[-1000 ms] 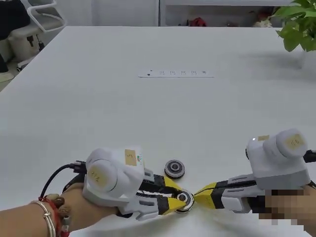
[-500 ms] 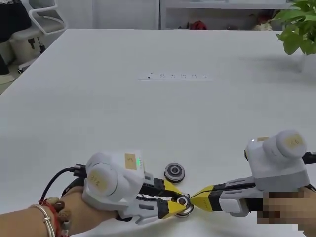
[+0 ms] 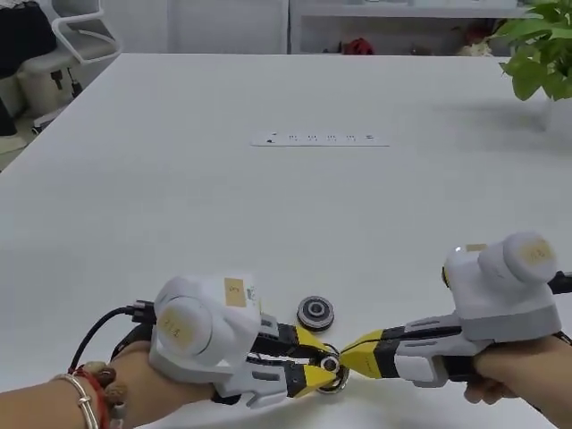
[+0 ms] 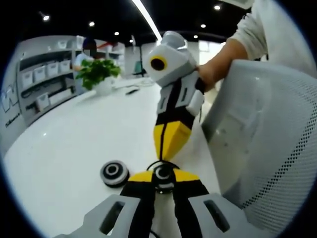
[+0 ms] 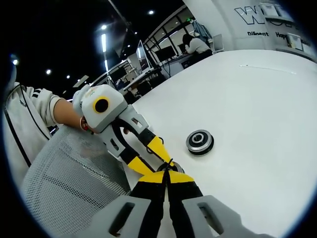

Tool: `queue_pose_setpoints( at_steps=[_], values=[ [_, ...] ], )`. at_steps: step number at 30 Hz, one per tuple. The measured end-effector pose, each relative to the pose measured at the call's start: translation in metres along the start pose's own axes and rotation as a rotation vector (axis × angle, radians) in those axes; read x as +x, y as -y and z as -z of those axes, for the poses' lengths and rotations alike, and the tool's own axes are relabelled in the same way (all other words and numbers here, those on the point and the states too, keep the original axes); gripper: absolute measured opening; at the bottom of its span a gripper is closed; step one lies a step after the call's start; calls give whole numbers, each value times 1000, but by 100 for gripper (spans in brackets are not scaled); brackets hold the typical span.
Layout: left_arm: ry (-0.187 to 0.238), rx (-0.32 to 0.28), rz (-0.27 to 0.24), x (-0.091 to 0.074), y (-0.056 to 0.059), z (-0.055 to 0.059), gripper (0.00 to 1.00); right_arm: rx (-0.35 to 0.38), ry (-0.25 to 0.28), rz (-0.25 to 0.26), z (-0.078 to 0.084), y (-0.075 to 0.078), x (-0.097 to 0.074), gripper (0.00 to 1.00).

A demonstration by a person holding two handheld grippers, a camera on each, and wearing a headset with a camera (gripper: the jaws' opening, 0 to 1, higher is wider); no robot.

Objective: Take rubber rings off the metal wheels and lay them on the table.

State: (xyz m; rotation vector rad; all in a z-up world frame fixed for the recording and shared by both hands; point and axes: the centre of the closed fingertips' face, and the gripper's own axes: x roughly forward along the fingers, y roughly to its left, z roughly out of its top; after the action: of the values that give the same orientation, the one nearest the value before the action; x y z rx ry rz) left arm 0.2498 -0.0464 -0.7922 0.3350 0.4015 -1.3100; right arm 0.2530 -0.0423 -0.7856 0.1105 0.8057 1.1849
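My left gripper (image 3: 323,364) is shut on a small metal wheel (image 3: 333,367) just above the table's near edge. In the left gripper view the wheel (image 4: 163,173) sits clamped between the yellow jaw tips. My right gripper (image 3: 347,357) comes in from the right, its tips against the wheel's rim, shut on a thin black rubber ring (image 5: 171,162) that still loops around the wheel. A second wheel (image 3: 315,311) with its dark ring on lies flat on the white table (image 3: 268,214), just beyond the two grippers and touching neither.
A flush power strip (image 3: 319,138) is set into the table's middle. A green plant (image 3: 541,45) stands at the far right corner. A white mesh chair back (image 4: 267,148) is close behind the near edge. An office chair (image 3: 80,31) stands far left.
Both grippers stay joined at the wheel in almost the same spot. The head view has tilted slightly. The second wheel has not moved.
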Motion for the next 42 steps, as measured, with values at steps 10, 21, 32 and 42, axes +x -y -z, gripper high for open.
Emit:
queue_pose_setpoints(
  at_steps=[10,21,32,42],
  values=[
    [-29,-9,29,1,5,-1,20,-23,-2,-3,-1,-1,-2,0],
    [-85,32,112,-5,22,-1,38,-42,-26,-9,-1,-4,-7,0],
    [-80,8,138,-34,31,-9,59,-86,-50,-10,-5,-11,-19,0],
    [-97,-21,100,-62,28,-6,77,-113,-51,-5,-14,-18,-34,0]
  ],
)
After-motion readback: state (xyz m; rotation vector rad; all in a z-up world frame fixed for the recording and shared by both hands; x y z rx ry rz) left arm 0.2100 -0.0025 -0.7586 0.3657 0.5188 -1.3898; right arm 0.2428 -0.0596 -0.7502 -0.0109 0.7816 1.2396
